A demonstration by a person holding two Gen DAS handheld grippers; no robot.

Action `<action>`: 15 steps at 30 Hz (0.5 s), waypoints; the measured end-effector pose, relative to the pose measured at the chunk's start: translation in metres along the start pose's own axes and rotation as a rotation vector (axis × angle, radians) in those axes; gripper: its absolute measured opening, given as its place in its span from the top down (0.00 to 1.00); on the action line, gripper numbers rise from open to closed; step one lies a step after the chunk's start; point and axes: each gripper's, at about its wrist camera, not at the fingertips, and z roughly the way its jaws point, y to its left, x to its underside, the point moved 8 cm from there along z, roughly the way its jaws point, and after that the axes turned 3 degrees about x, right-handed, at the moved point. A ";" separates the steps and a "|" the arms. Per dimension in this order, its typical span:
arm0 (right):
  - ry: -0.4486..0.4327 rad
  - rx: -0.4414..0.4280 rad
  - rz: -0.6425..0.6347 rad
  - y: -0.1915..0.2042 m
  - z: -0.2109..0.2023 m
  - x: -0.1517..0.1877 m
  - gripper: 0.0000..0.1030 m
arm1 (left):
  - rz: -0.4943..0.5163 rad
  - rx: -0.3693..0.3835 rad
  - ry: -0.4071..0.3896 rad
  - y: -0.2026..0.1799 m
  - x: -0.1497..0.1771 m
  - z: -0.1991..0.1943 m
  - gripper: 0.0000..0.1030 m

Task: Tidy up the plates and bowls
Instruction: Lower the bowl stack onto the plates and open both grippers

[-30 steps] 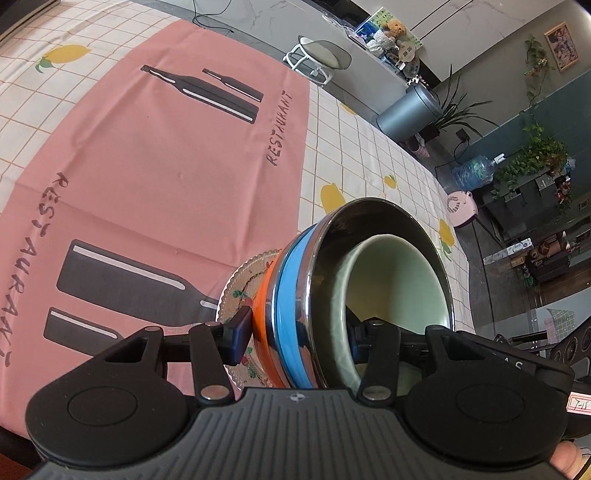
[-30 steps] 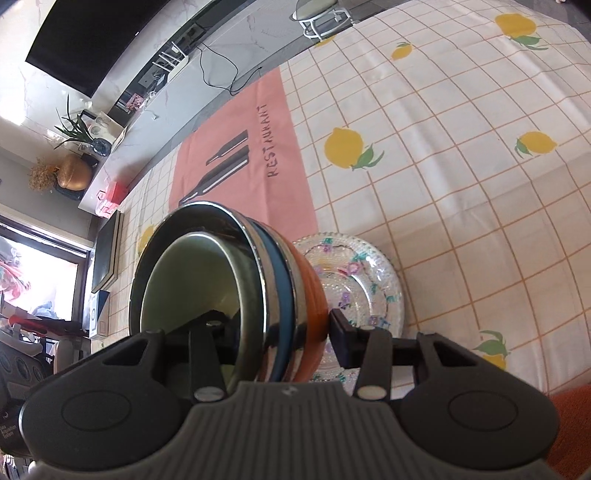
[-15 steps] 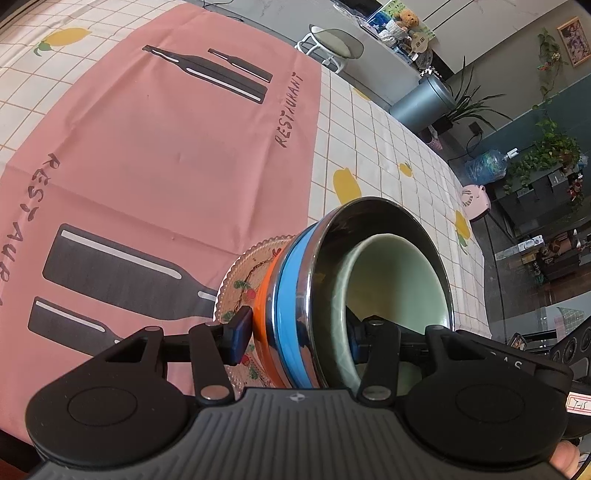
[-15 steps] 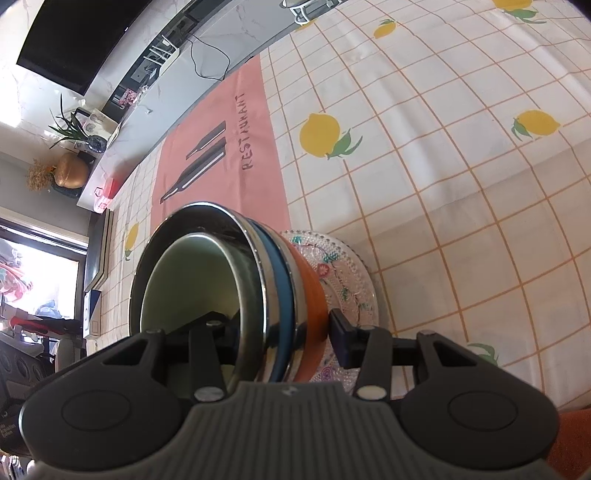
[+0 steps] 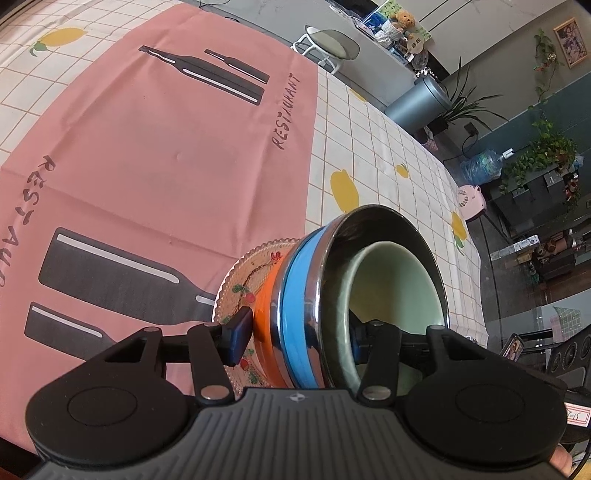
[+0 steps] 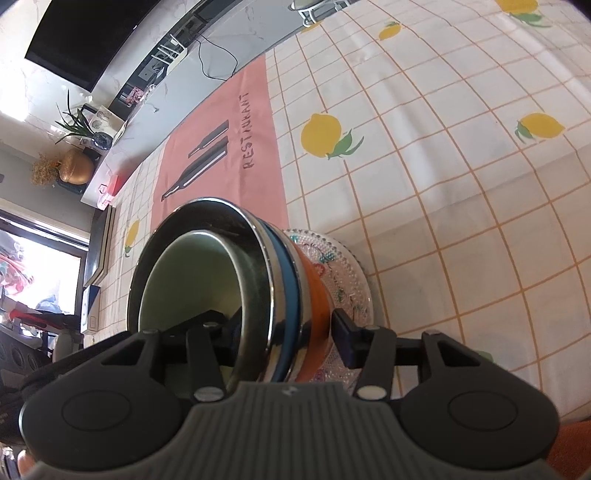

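A stack of nested bowls fills both views: an orange bowl (image 5: pixel 266 295) at the bottom, a blue one (image 5: pixel 297 291), a steel one (image 5: pixel 373 229) and a pale green one (image 5: pixel 391 288) inside. The stack rests on a patterned glass plate (image 5: pixel 240 284). My left gripper (image 5: pixel 299 339) is shut on the stack, one finger under the orange bowl, one inside the green bowl. My right gripper (image 6: pixel 284 332) is shut on the same stack (image 6: pixel 291 280) from the opposite side, above the glass plate (image 6: pixel 343 266).
A lemon-print checked tablecloth (image 6: pixel 461 155) covers the table, with a pink "RESTAURANT" runner (image 5: pixel 166 140) across it. A stool (image 5: pixel 328 44) and a grey bin (image 5: pixel 421 99) stand beyond the far edge. A TV (image 6: pixel 81 33) hangs on the wall.
Both grippers and the stack with its plate have shifted a little over the tablecloth; the pink runner sits nearer in the left view. The grips have not changed.
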 end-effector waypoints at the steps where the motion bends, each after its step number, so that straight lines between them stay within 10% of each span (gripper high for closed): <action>1: -0.009 0.008 -0.014 0.001 -0.001 -0.001 0.42 | 0.000 0.000 -0.009 0.000 -0.001 -0.002 0.36; 15: -0.141 0.150 -0.231 0.034 -0.039 -0.007 0.33 | 0.188 -0.042 -0.165 -0.028 -0.016 -0.070 0.26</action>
